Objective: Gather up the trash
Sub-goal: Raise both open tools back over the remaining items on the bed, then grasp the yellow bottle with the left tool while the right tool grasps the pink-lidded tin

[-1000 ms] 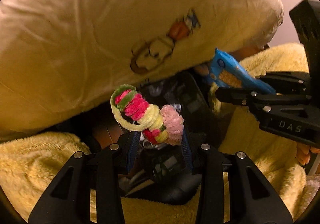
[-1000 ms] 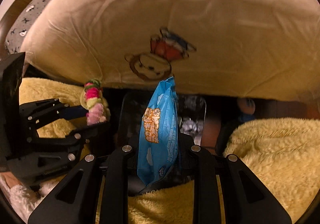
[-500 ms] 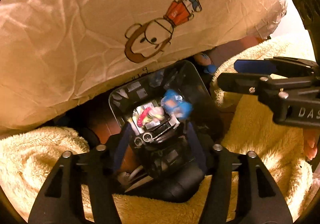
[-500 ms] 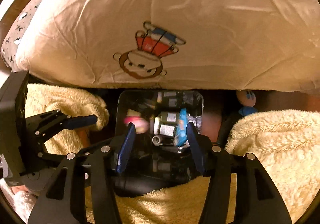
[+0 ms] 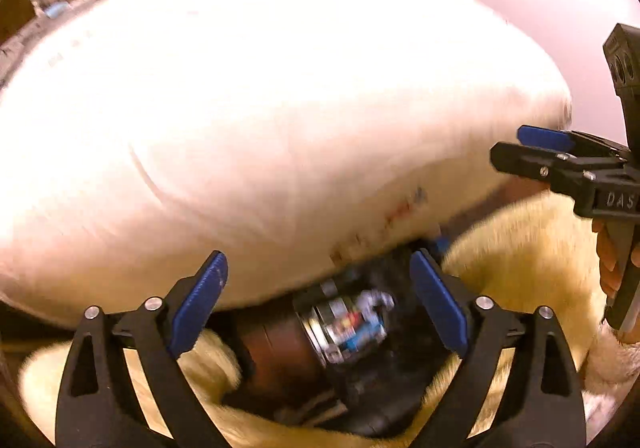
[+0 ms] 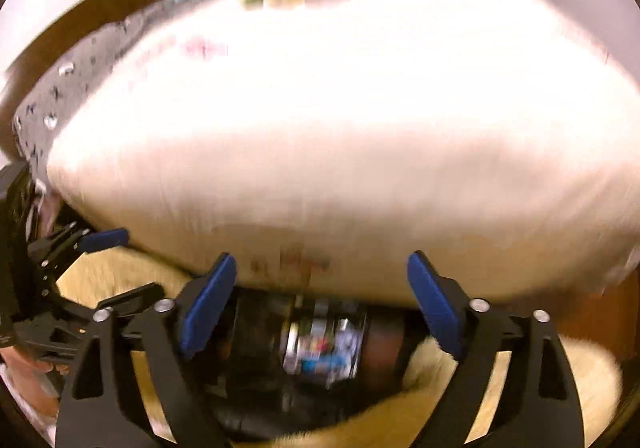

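My left gripper [image 5: 318, 276] is opening, its blue pads wide apart with nothing between them. My right gripper [image 6: 322, 268] is opening too and holds nothing. Below both stands a black trash bin [image 5: 400, 372] [image 6: 248, 332], partly tucked under a pillow. Inside it lies a blurred heap of colourful trash [image 5: 352, 322] [image 6: 320, 348] with blue scraps showing. The right gripper's fingers [image 5: 540, 138] reach in from the right edge of the left wrist view. The left gripper's fingers [image 6: 104, 238] show at the left of the right wrist view. Both views are motion-blurred.
A big cream pillow [image 5: 280, 108] [image 6: 340, 128] with a faint cartoon print overhangs the bin's far side. A fluffy yellow blanket [image 5: 520, 260] [image 6: 112, 272] lies on both sides of the bin. A person's hand [image 5: 608, 268] holds the right gripper's handle.
The left gripper let go of the pipe-cleaner bundle and the right let go of the blue wrapper; both dropped into the bin. Both grippers opened wide and rose, with the bin now lower in view.
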The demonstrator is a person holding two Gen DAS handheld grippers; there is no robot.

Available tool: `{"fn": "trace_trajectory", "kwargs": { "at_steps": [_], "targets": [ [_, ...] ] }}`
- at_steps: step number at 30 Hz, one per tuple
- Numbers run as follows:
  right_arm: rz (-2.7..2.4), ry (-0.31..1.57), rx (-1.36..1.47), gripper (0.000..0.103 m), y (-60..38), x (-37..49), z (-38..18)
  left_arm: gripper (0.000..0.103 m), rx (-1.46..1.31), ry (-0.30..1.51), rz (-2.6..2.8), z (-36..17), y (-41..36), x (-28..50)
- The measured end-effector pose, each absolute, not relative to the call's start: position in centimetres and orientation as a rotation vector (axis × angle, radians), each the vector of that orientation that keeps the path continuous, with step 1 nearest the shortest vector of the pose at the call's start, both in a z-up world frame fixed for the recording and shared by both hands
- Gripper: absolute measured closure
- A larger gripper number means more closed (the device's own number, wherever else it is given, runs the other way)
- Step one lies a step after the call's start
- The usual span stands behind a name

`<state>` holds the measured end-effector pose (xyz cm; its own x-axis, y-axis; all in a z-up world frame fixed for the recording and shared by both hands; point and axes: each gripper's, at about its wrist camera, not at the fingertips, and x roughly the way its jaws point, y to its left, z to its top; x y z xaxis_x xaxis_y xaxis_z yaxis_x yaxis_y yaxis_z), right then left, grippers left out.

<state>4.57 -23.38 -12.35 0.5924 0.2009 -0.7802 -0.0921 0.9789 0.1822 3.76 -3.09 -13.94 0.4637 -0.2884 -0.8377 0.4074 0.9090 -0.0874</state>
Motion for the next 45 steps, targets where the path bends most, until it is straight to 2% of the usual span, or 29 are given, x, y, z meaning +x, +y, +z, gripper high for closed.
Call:
{"fn": "trace_trajectory", "kwargs": {
  "at_steps": [4, 10, 11, 15, 24, 30, 31, 32, 33, 45],
  "targets": [
    [0.15, 0.839, 0.107, 0.014, -23.4, 8.4, -9.8, 0.013, 0.124, 0.927, -0.371, -11.3, -2.1, 6.5],
    [0.139, 0.836, 0.125, 0.014, -23.4, 15.5, -9.1, 0.012, 0.125, 0.893, -0.292, -9.3, -1.4, 12.2],
    [0.142, 0.841, 0.115, 0.014, -23.1, 16.8, -9.1, 0.008, 0.116, 0.897, -0.287, -9.2, -1.4, 13.2],
    [0.095, 0.824, 0.04, 0.014, -22.0, 21.8, -9.7, 0.008, 0.073, 0.918, -0.281, -9.4, -0.7, 16.7],
    [0.114, 0.893, 0.082, 0.013, -20.7, 31.8, -11.4, 0.008, 0.063, 0.939, -0.229, -10.7, -0.8, 23.4],
    [0.095, 0.911, 0.061, 0.014, -20.4, 34.8, -11.9, 0.008, 0.044, 0.939, -0.229, -10.9, -1.4, 26.4],
    [0.095, 0.905, 0.062, 0.018, -20.5, 35.0, -11.8, 0.008, 0.044, 0.936, -0.236, -10.8, -1.7, 27.0],
    [0.098, 0.901, 0.065, 0.029, -20.7, 35.2, -11.8, 0.008, 0.046, 0.934, -0.239, -10.7, -1.9, 27.3],
    [0.102, 0.901, 0.072, 0.031, -20.9, 35.4, -11.8, 0.008, 0.048, 0.931, -0.243, -10.6, -2.2, 27.8],
    [0.046, 0.917, 0.134, 0.032, -27.2, 32.7, -10.6, 0.008, 0.015, 0.939, -0.312, -11.0, -7.3, 35.3]
  ]
}}
